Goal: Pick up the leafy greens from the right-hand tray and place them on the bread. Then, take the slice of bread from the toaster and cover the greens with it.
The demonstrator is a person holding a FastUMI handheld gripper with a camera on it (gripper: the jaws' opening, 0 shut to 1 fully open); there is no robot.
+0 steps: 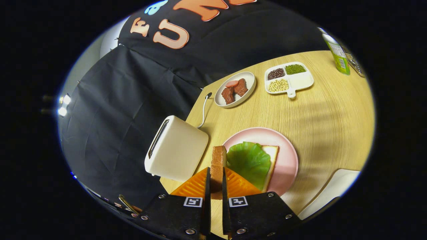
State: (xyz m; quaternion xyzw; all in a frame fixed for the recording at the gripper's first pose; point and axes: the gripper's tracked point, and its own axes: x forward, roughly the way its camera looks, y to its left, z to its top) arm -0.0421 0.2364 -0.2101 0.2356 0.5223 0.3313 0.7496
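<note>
Claw (216,180) clamped on bread slice (218,163), held edge-on just beside the pink plate (287,156).

Both fingers press the slice's faces; it stands upright between them. On the plate: leafy green (248,161) lying on a second bread slice (272,153). White toaster (176,150) sits just beside the plate, on the side away from the bench's open middle, its cord (203,110) running back. Beyond the plate: oval dish of meat pieces (235,89), then a divided tray of beans (288,78); a green bottle (338,55), partly cut off, stands farthest. Wooden bench (327,116) carries everything.
</note>
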